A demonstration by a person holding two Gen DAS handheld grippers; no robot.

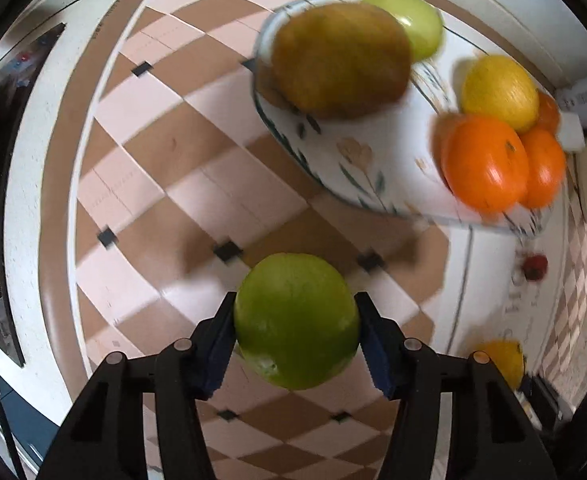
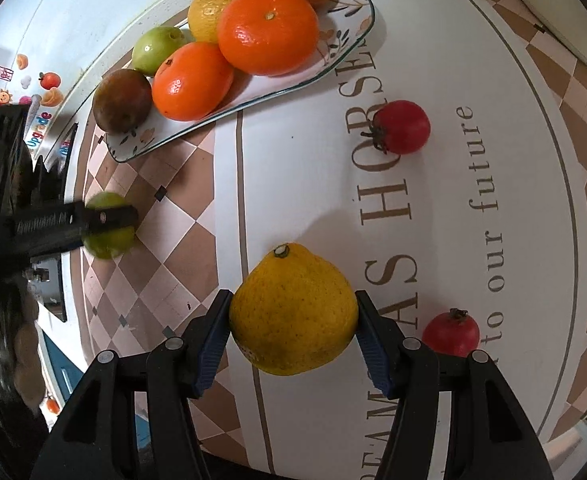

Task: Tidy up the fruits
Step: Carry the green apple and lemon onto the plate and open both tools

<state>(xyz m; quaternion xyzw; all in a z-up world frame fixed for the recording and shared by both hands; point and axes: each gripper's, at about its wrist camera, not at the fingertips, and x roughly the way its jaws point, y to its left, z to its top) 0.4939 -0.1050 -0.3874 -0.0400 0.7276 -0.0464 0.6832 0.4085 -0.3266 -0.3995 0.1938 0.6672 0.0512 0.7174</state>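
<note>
Pointing straight down, the left gripper clamps a green fruit over the checkered tablecloth near the plate's edge, while the steeply tilted right gripper pinches a yellow citrus.

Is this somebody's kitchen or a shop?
Probably a home kitchen or dining spot: a round table with a checked printed cloth, a flowered white ceramic plate of fruit, and cartoon stickers on a white appliance.

Motion blur smeared the plate and its fruit; the left gripper hid the middle of a green fruit
</note>
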